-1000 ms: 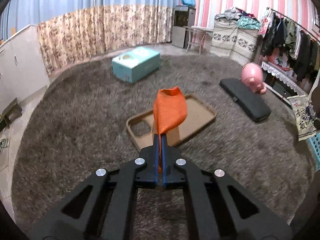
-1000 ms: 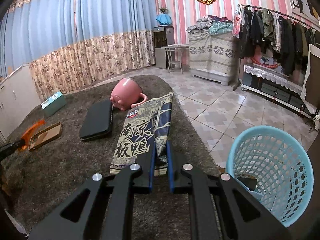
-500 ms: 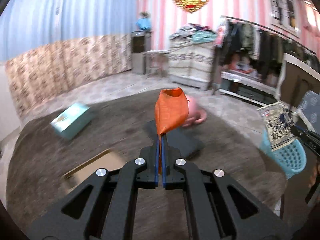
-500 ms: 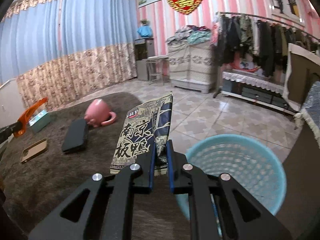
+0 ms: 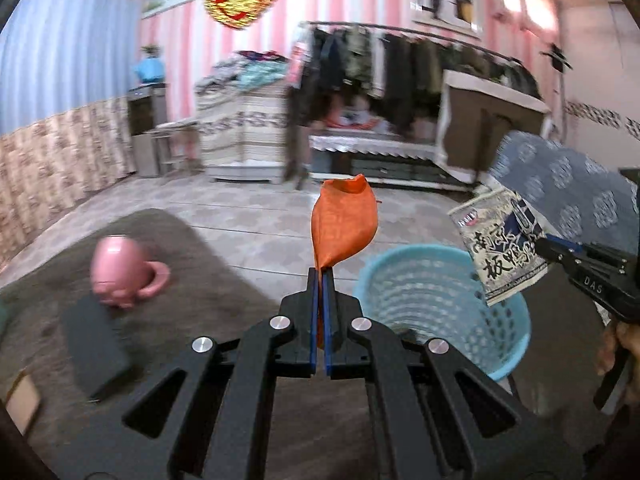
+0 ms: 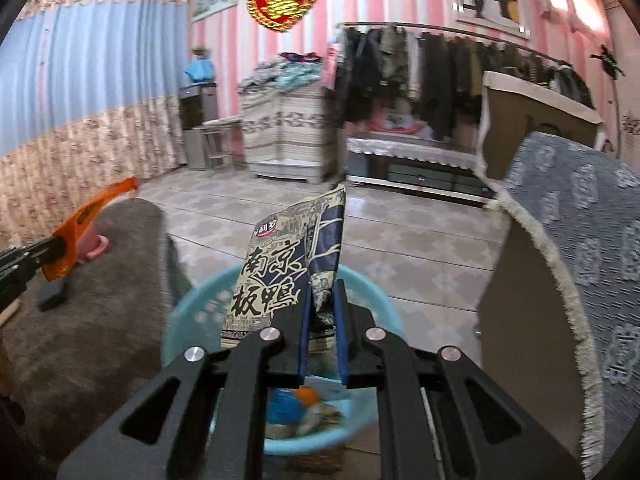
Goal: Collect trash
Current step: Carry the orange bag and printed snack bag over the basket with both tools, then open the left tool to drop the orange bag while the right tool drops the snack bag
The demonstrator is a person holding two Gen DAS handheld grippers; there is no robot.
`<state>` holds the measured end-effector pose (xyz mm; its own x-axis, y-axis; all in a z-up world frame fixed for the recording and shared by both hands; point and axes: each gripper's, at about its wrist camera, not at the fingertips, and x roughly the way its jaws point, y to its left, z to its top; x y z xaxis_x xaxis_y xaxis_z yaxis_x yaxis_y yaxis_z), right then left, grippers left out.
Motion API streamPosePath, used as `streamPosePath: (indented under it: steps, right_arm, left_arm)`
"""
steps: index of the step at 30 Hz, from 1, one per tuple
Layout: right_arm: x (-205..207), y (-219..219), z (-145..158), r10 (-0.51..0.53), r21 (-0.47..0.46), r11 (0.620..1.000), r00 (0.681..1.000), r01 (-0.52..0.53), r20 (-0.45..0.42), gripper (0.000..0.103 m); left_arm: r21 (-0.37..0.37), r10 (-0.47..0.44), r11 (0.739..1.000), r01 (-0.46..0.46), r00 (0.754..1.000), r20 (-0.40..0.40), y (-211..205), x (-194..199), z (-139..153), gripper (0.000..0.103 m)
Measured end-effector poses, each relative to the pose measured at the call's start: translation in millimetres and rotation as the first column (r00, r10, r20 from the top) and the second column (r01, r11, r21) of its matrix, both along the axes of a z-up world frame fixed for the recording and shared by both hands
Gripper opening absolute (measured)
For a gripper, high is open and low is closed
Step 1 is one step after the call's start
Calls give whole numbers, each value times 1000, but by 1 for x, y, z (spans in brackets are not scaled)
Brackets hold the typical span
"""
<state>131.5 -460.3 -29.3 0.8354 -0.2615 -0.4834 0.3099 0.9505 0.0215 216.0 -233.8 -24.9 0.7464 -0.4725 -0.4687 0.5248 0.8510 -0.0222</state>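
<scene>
step: we carry trash to the blue basket (image 6: pixel 200 312) | left gripper (image 5: pixel 320 276) clamps orange wrapper (image 5: pixel 344 224) just short of it | right gripper (image 6: pixel 322 292) clamps printed bag (image 6: pixel 292 264) above it | next: we part jaws over the rim

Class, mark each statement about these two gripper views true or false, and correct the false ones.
1. The left gripper is shut on an orange wrapper. True.
2. The right gripper is open and holds nothing. False: it is shut on a printed bag.
3. The blue basket already has items in it. True.
4. The pink mug is inside the basket. False: it lies on the grey rug.
5. The printed bag is held above the basket. True.
6. The basket is red. False: it is light blue.
</scene>
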Motion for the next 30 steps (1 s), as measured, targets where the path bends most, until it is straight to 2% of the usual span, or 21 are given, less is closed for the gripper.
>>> streamPosePath:
  steps: [3, 6, 12, 14, 15, 16, 20, 22, 24, 30]
  right_arm:
    - [-10, -23, -6, -53, -1, 999, 999, 53, -8, 11]
    - [-18, -43, -13, -96, 16, 995, 995, 96, -14, 11]
    - [-19, -62, -27, -133, 32, 990, 990, 134, -37, 11]
    - [-19, -64, -29, -137, 34, 990, 990, 139, -41, 11]
    - [-18, -64, -29, -137, 33, 990, 990, 139, -42, 11]
    - [-17, -63, -30, -135, 29, 990, 990, 137, -45, 11]
    - [-16, -57, -32, -125, 18, 992, 991, 126, -54, 11]
    - [-14, -52, -34, -120, 14, 993, 991, 121, -59, 11]
    - [-10, -51, -36, -113, 17, 993, 992, 114, -64, 11]
    - [2, -32, -43, -87, 18, 996, 993, 88, -83, 11]
  left_arm:
    - [-7, -77, 997, 77, 996, -43, -38, 4, -16, 0]
    - [11, -133, 991, 134, 990, -48, -69, 1, -28, 0]
    - [22, -202, 978, 205, 974, -99, -108, 15, -48, 3]
    - [36, -195, 979, 199, 977, -87, -111, 19, -49, 20]
    - [41, -181, 982, 185, 980, -80, -111, 21, -48, 44]
    - [41, -155, 986, 159, 985, -72, -106, 24, -47, 61]
    - [31, -119, 992, 122, 990, -74, -95, 33, -44, 70]
    - [22, -72, 997, 74, 996, -59, -81, 36, -37, 87]
    - [-11, -24, 1000, 23, 998, -52, -63, 40, -29, 95]
    - [-48, 51, 997, -54, 997, -62, -27, 51, -16, 97]
